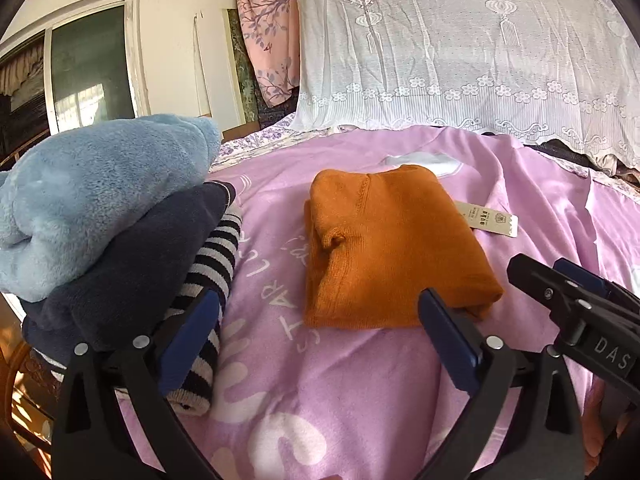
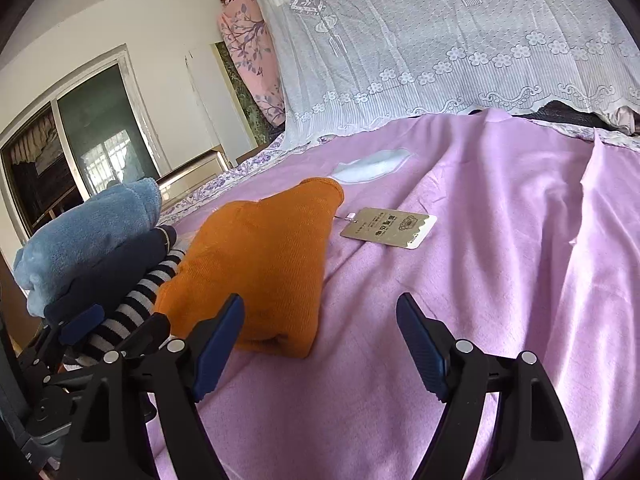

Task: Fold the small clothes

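A folded orange knit garment (image 1: 394, 248) (image 2: 260, 264) lies on the pink blanket (image 1: 360, 400) (image 2: 500, 280), its paper tag (image 1: 486, 218) (image 2: 388, 227) lying out to the right. My left gripper (image 1: 320, 344) is open just in front of the garment, nothing between its fingers. My right gripper (image 2: 320, 344) is open as well, empty, over the blanket at the garment's near right corner; its jaws also show at the right edge of the left wrist view. To the left is a stack of folded clothes: a light blue fleece (image 1: 96, 196) (image 2: 88, 236), a navy piece (image 1: 128, 276), a striped piece (image 1: 208, 300) (image 2: 132, 316).
A white lace cover (image 1: 460, 48) (image 2: 460, 40) hangs over bedding behind the blanket. A window (image 1: 88, 68) and a pink floral cloth (image 1: 268, 40) are on the far wall. Wooden furniture shows at the lower left edge.
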